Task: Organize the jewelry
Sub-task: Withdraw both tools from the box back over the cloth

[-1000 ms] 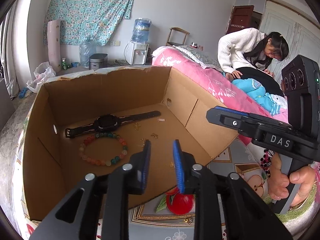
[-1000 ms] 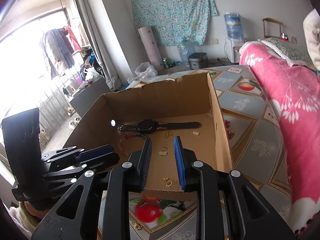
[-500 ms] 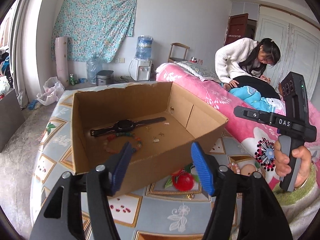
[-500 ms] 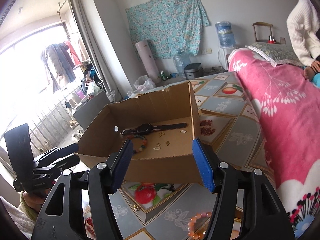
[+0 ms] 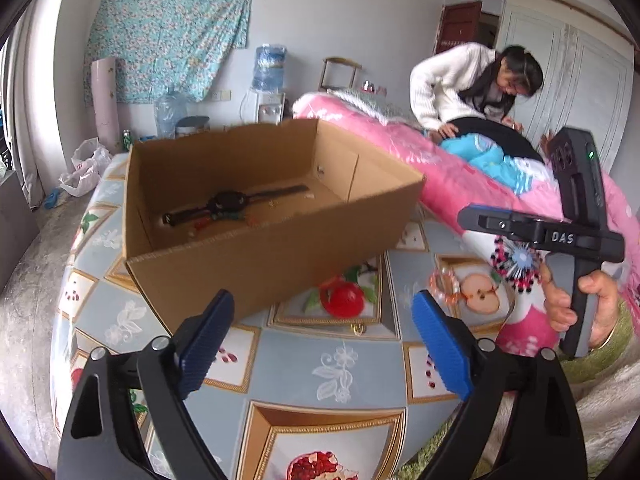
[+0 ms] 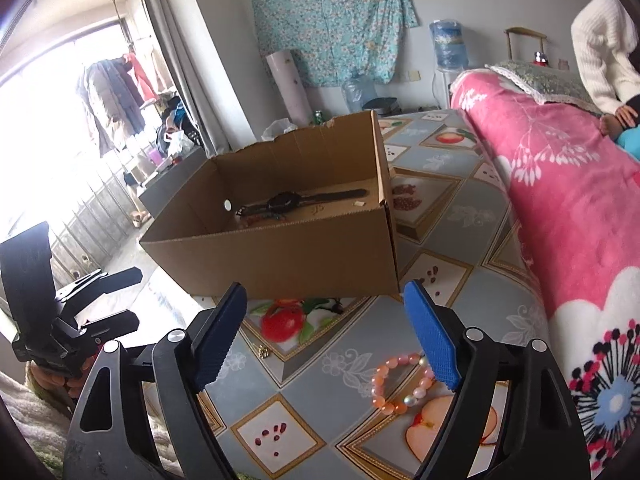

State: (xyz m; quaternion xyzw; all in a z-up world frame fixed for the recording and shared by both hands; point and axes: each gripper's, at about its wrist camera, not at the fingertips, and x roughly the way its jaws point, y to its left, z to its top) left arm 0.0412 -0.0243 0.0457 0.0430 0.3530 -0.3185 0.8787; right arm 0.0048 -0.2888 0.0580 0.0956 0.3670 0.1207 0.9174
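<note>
Both grippers have drawn back from the cardboard box (image 5: 256, 240) since a second ago, when their fingers hung close together over its floor. The left gripper (image 5: 324, 344) now hovers over the patterned bed cover (image 5: 280, 384) in front of the box, and its fingers have just been opening: they stand wide, with nothing between them. The right gripper (image 6: 324, 332) has done the same, and its fingers are also wide and empty.

Inside the box lie a black watch (image 6: 296, 200), a string of coloured beads (image 5: 208, 222) half hidden by the near wall, and some small gold pieces too tiny to tell apart. Those look already put away.

Still outside is a pink bead bracelet (image 6: 400, 380). It lies flat on the bed cover, just below and beside the right gripper's right finger, partly covered by it in the right wrist view. A small gold piece (image 6: 263, 351) also lies on the cover, near the right gripper's left finger, in front of the box.

My reading is that one drop into the box is finished and the next pick is being set up. The bracelet is the nearest thing for the right gripper, and the open fingers suit it. The gold piece is small and flat, so it will likely be harder to pinch.
</note>
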